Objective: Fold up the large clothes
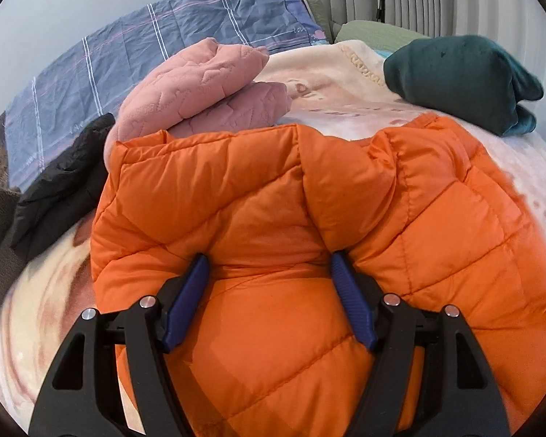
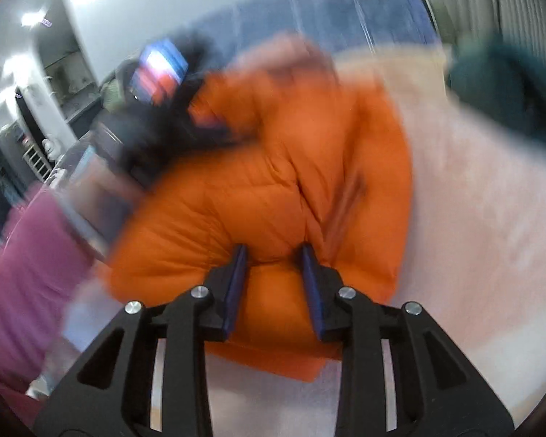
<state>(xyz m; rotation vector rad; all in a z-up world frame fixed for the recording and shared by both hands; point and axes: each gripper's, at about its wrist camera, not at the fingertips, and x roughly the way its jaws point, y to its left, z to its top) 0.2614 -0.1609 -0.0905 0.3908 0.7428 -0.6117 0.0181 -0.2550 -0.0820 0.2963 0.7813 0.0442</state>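
- The orange puffer jacket (image 1: pixel 258 196) lies partly folded in the middle of the bed, on the cream blanket (image 1: pixel 345 87), one quilted panel already turned over onto the body.
- The left tongs (image 1: pixel 269 273) straddle a bulge of the jacket with the jaws spread wide; the blue pads (image 1: pixel 185 298) seem to touch the fabric at the sides, but it looks loose between them, not pinched.
- The right tongs (image 2: pixel 273 258) stand fairly narrow, with a ridge of the jacket (image 2: pixel 273 182) puffing up between the blue pads (image 2: pixel 234 287). I judge that a grip.
- To fold it well, I'd say: keep the left tongs pressing the folded stack flat while the right carries its edge across in one even sweep, so the slippery padding does not spring back.
- Around it: a folded pink quilted piece (image 1: pixel 200 83) just beyond the jacket, a dark green garment (image 1: pixel 462 80) towards the far right corner of the bed, and a black garment (image 1: pixel 62 178) at the left edge.
- The right wrist view is badly smeared; the pink sleeve (image 2: pixel 29 276) at its left and whatever dark thing sits above the jacket cannot be made out. The jacket's near hem is hidden behind both tongs.
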